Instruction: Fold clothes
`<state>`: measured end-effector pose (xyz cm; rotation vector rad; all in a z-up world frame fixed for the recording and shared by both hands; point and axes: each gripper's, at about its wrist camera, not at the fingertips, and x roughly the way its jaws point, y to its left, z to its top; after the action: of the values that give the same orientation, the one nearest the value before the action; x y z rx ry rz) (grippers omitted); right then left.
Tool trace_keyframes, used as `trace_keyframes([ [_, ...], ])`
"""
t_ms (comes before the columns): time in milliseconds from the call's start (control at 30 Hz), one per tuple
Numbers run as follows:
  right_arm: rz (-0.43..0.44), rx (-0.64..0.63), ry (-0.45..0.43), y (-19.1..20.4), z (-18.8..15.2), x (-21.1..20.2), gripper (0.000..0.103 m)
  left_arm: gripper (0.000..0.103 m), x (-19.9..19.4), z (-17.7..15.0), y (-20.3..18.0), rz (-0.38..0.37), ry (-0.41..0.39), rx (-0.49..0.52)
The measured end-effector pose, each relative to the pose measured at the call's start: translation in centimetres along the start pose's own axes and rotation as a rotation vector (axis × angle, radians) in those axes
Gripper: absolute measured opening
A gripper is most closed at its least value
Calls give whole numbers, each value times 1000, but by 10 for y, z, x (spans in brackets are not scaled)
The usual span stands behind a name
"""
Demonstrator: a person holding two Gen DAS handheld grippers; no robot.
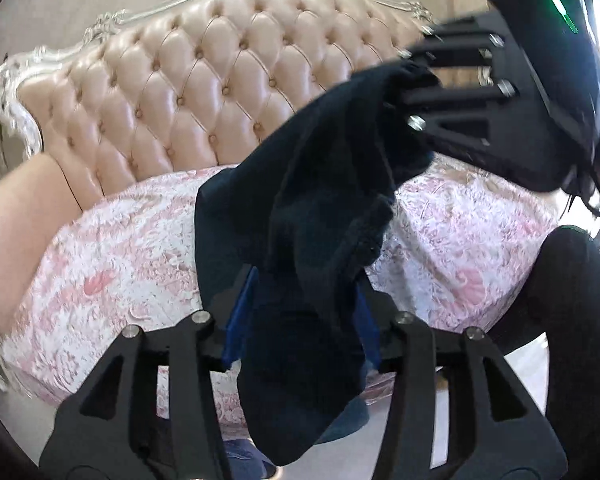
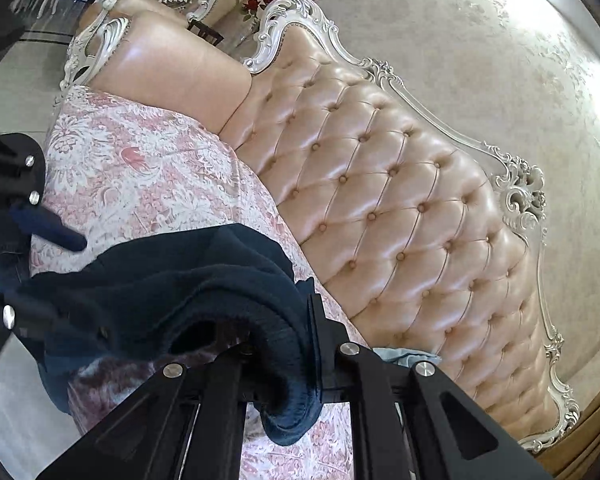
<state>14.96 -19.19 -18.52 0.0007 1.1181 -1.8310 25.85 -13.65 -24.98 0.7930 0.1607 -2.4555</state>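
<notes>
Dark navy knit fills the view between both pairs of tongs. The right tongs are clamped tight on a bunched edge of the navy garment, holding it up above the sofa seat; in the right wrist view the cloth wraps thickly around their tips. The left tongs stand about half wide, the blue pads either side of a hanging fold without visibly pressing on it, so the garment seems to hang from the right tongs alone.

The garment is off the seat, crumpled and twisted, with no flat layer or crease showing. By my reading the folding has hardly begun: it must first be spread out, then folded.

The pink-and-white floral seat cover lies bare toward the left armrest and along the front edge, giving broad room to lay the cloth. The tufted backrest closes the far edge; a person's dark-clad leg crowds the right front corner.
</notes>
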Motion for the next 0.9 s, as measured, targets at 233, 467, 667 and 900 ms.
trace_keyframes([
  [233,33,51,5,-7,7,2,9,55,5,-3,-26,-8,-12,57],
  [467,113,163,18,-19,10,8,9,57,18,-2,-41,21,-19,84],
  [667,192,296,30,-34,10,14,9,41,38,0,-47,73,0,79],
  [900,232,372,27,-44,-1,15,10,8,21,14,7,94,0,-76],
])
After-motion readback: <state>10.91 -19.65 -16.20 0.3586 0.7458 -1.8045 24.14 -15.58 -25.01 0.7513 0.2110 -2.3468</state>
